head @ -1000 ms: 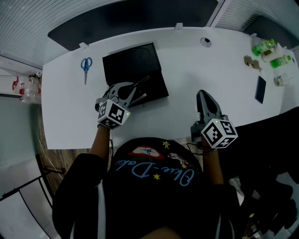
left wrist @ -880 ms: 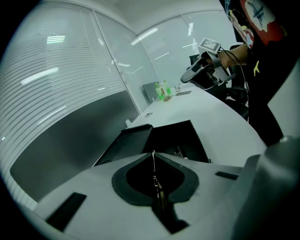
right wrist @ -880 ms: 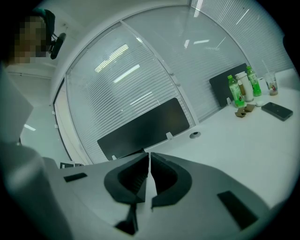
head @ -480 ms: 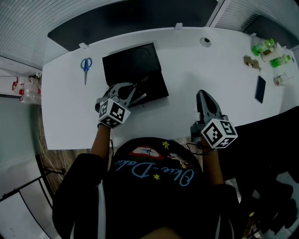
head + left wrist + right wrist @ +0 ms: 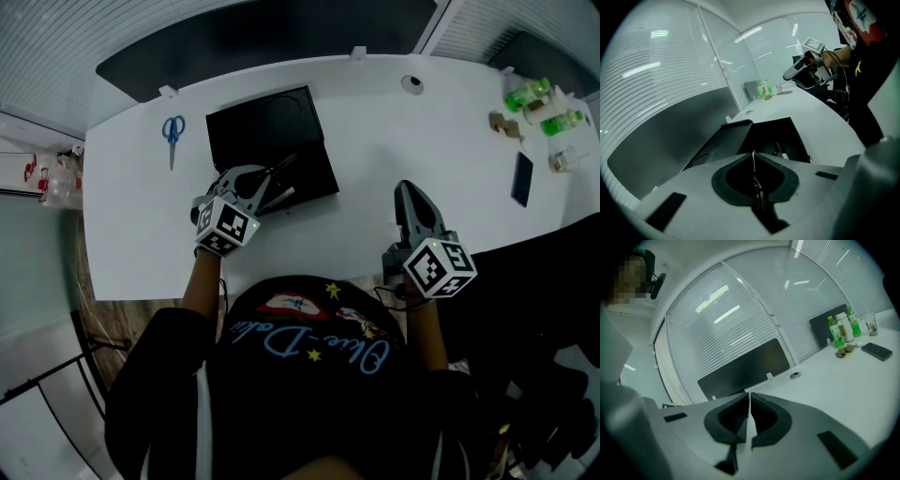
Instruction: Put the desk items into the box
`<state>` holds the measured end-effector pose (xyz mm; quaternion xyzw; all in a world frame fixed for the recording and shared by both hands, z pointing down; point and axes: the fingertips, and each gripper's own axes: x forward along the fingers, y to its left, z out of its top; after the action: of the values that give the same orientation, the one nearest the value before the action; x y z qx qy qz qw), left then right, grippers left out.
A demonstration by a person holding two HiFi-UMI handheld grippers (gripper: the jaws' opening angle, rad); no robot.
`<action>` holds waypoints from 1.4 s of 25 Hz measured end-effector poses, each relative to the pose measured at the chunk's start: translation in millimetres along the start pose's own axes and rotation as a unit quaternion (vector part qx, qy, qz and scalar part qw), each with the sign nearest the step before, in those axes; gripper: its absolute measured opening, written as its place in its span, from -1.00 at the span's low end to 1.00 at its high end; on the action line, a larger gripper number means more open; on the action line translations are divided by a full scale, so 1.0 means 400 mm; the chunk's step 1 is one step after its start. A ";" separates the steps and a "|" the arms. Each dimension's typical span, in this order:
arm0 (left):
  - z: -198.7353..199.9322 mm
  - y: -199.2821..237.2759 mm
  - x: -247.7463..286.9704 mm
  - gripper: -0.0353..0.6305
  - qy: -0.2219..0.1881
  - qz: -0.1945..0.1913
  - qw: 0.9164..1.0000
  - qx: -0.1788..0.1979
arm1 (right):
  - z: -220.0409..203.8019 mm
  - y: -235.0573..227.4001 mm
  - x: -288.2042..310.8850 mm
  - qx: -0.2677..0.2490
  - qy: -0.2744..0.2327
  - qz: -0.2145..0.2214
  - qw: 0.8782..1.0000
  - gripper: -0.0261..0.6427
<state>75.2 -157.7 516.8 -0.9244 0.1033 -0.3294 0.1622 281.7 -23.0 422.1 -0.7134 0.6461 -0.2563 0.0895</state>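
the left gripper (image 5: 269,185) is closed tight on a thin dark pen (image 5: 284,165), at the near edge of the open black box (image 5: 246,120). the pen sticks out tilted from the jaws, above the near right part of the box. inside the box, other pen-like things (image 5: 780,151) lie close to that corner. blue scissors (image 5: 172,131) lie on the white desk (image 5: 394,141), left of the box and apart from it. the right gripper (image 5: 410,192) is well to the right, its jaws together with nothing between them.
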 end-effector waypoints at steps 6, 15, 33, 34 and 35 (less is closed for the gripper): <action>-0.003 -0.010 -0.001 -0.84 0.006 -0.005 1.000 -0.001 | 0.000 0.005 0.001 0.000 -0.001 0.003 1.000 -0.86; 0.004 -0.020 -0.008 -0.62 -0.001 -0.021 0.999 -0.025 | 0.005 0.013 0.000 -0.002 -0.003 0.007 1.000 -0.86; 0.078 0.001 -0.058 -0.48 -0.076 -0.016 0.995 -0.064 | 0.008 0.030 0.002 -0.009 -0.006 0.016 1.000 -0.86; 0.081 0.006 -0.063 -0.49 -0.081 -0.012 0.994 -0.068 | 0.008 0.032 0.002 -0.010 -0.006 0.017 1.000 -0.86; 0.082 0.010 -0.069 -0.53 -0.083 -0.008 0.994 -0.070 | 0.009 0.034 0.003 -0.011 -0.006 0.018 1.000 -0.86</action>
<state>75.0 -145.4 475.6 -0.9585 0.1050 -0.2445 0.1027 271.6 -26.8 413.3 -0.7040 0.6611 -0.2432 0.0903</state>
